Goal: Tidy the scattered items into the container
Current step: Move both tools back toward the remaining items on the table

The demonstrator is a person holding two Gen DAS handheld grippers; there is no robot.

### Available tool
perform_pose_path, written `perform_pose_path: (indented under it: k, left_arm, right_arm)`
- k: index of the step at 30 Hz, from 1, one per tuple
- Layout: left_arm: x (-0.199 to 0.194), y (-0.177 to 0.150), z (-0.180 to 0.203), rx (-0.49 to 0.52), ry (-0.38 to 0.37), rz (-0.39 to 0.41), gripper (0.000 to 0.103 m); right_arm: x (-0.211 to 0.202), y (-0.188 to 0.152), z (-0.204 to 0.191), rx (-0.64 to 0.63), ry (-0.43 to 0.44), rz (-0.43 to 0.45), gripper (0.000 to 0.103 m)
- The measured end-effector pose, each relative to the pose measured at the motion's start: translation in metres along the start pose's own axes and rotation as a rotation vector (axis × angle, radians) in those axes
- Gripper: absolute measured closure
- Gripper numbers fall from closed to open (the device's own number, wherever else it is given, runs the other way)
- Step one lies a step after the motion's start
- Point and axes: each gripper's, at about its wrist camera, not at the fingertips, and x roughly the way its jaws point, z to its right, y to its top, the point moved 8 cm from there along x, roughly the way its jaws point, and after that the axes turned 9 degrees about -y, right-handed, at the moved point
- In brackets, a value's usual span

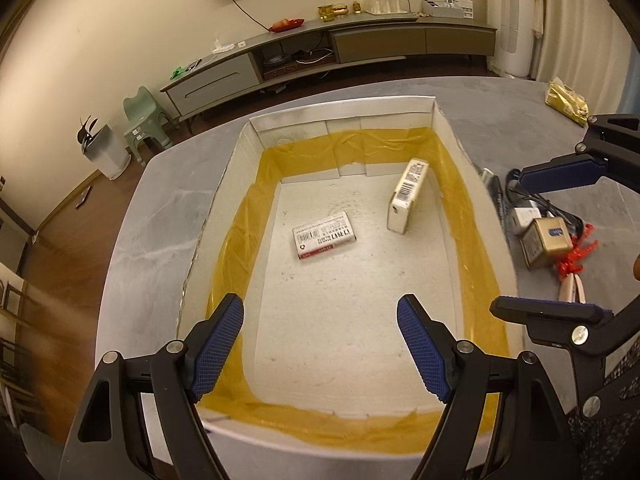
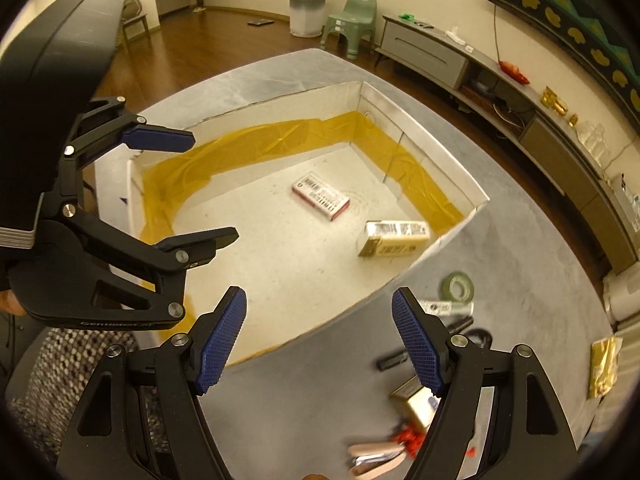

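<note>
Container (image 1: 448, 128): 1, white box with yellow tape lining, on tabletop (image 1: 160, 208).
Inside container: 2 small boxes — 1 red-and-white box (image 1: 324, 236) lying flat, 1 cream box (image 1: 408, 196) near far-right corner.
Outside container, on right side: 1 gold box (image 1: 546, 242), 1 green tape roll (image 2: 458, 286), 1 red trinket (image 1: 578, 254), 1 pink handled tool (image 2: 376, 456), 1 gold foil packet (image 1: 568, 102); dark items too blurred to count.

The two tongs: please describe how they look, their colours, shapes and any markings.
Both the left tongs and the right tongs have black angular frames with triangular cut-outs and silver round rivets. Each finger carries a dark blue pad with a fine grid texture. In the right wrist view, faint lettering shows on the left frame.
</note>
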Motion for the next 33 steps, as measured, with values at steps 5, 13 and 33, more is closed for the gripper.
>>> perform_pose_path:
  k: [5, 13, 33]
  left_arm:
    - [-0.017, -0.012, 0.012, 0.001, -0.009, 0.012, 0.023]
    - [-0.039, -0.031, 0.041, 0.002, -0.055, 0.032, 0.023]
    - [-0.046, -0.069, 0.146, 0.022, -0.232, 0.053, 0.023]
  right_arm:
    - [-0.013, -0.015, -0.012, 0.025, 0.014, 0.017, 0.025]
    - [-0.035, -0.048, -0.021, 0.087, 0.006, 0.055, 0.025]
    - [-0.081, -0.165, 0.019, 0.482, 0.042, 0.136, 0.025]
